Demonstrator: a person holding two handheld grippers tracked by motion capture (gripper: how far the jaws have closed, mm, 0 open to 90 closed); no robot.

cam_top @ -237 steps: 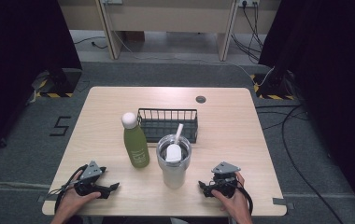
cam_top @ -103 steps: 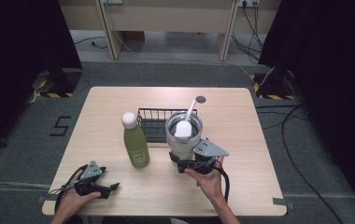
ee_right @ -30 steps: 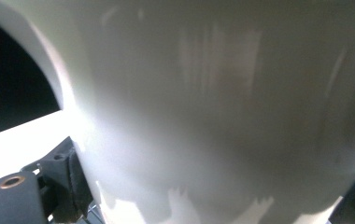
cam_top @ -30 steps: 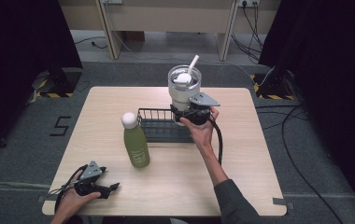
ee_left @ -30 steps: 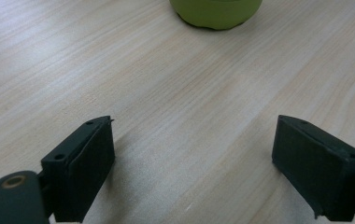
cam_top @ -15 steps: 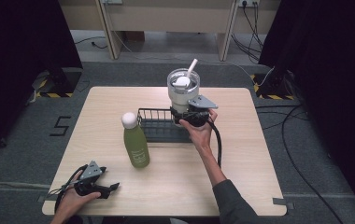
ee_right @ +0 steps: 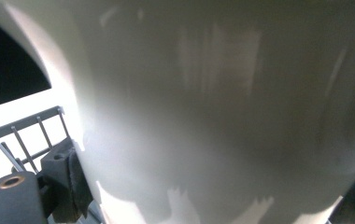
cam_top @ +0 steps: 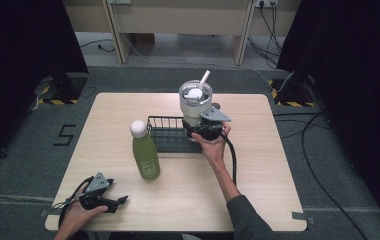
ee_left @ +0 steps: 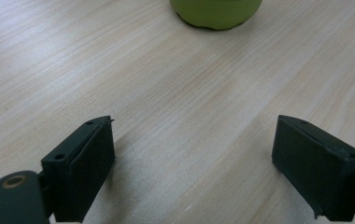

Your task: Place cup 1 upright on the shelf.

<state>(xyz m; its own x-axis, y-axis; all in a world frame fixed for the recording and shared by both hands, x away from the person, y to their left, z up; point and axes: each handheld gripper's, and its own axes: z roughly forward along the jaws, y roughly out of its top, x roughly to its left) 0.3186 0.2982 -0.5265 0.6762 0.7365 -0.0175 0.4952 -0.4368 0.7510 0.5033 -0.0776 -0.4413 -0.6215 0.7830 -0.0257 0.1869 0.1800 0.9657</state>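
Two grippers are at work here, and only one is busy. Nearest, at the front left corner of the table [cam_top: 258, 200], the left gripper [cam_top: 119, 201] is rested on the wood with its jaws spread wide and nothing between them; in the left gripper view the bare tabletop is seen between the two black jaws, with the foot of the green bottle [ee_left: 215, 10] just beyond. That bottle [cam_top: 146, 151] is left standing upright, apart from the wire basket [cam_top: 170, 141] behind it, and is judged untouched. Farther back, the tumbler [cam_top: 195, 103], with its lid and straw [cam_top: 204, 78], is held upright by the right gripper [cam_top: 201, 133], clamped low on its body; in the right gripper view the pale wall of the cup [ee_right: 222, 112] is pressed between the jaws, with basket wires [ee_right: 31, 135] at the lower left. The tumbler is carried over the right end of the basket, so the lift is judged done, while the lowering, the release and perhaps the bottle are left.
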